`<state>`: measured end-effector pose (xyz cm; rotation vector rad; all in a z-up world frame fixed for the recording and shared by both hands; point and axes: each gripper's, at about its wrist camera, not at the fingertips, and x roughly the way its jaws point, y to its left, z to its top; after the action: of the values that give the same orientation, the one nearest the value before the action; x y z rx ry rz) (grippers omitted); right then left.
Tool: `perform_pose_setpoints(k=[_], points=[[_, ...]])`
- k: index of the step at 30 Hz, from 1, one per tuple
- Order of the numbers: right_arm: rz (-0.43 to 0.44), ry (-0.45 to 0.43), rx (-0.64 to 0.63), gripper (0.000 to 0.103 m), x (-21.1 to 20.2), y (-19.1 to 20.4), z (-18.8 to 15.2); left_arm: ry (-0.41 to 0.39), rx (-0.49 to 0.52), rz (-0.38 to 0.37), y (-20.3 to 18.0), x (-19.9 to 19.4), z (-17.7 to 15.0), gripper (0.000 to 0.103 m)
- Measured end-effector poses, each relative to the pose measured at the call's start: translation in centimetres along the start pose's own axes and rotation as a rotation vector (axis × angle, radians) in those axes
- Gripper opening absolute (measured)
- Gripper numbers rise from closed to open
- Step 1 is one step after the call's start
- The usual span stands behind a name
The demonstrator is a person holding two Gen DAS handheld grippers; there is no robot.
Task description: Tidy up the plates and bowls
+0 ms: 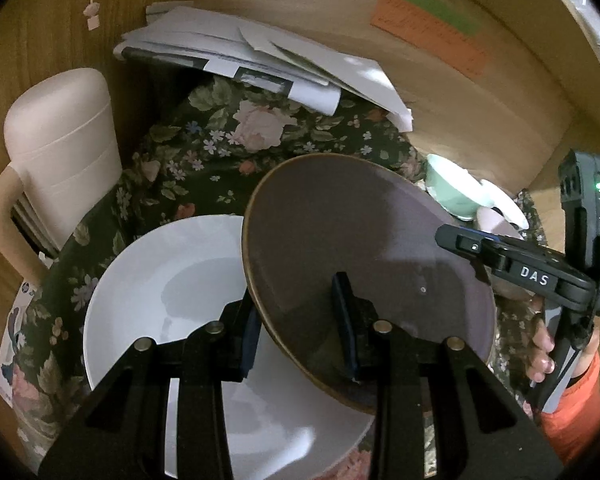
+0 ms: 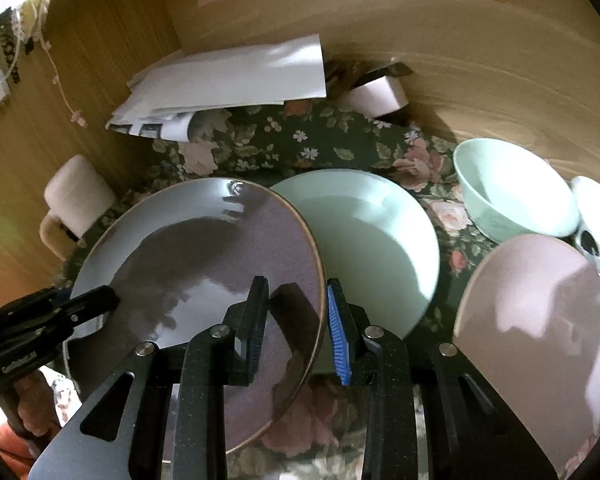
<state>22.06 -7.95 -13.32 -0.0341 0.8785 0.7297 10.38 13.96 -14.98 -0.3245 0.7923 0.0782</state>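
Note:
A purple-grey plate (image 1: 360,240) with a brown rim hangs tilted above a white plate (image 1: 168,280) on the floral cloth. My left gripper (image 1: 296,300) is shut on its near left edge. My right gripper (image 2: 296,284) is shut on the opposite rim of the same plate (image 2: 204,256); it shows in the left wrist view at the plate's right side (image 1: 456,238). In the right wrist view the left gripper (image 2: 104,298) bites the plate's left edge. A mint plate (image 2: 380,248), a mint bowl (image 2: 512,192) and a pink bowl (image 2: 540,328) lie to the right.
A white lidded jug (image 1: 60,152) stands at the left. Loose papers (image 1: 260,52) lie at the back against the wooden wall. A tape roll (image 2: 376,96) sits behind the mint plate, and a white cup (image 2: 598,208) at the far right. The floral cloth (image 1: 220,148) covers the surface.

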Motion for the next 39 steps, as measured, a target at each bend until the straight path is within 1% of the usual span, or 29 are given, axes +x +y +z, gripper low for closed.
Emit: perform_pose_setpoints(k=[6,15,22,30,39], points=[[-0.013,-0.025,0.012,0.026,-1.9,0.2,-1.5,-0.011,0.027,-0.007,-1.3,-1.3,-0.7,0.034],[-0.025,-0.05,0.067,0.026,-5.0,-0.5,-4.1,0.003,0.059,-0.036,-3.5,-2.6,-2.1,0.034],[-0.031,-0.068,0.117,0.026,-7.0,-1.4,-6.3,0.024,0.082,-0.058,-5.2,-2.8,-3.4,0.034],[-0.062,-0.073,0.157,0.026,-8.7,-2.7,-8.8,0.06,0.111,-0.094,-7.0,-2.3,-5.1,0.035],[-0.083,-0.065,0.218,0.026,-9.5,-4.5,-11.4,0.105,0.138,-0.12,-8.8,-1.4,-6.9,0.034]])
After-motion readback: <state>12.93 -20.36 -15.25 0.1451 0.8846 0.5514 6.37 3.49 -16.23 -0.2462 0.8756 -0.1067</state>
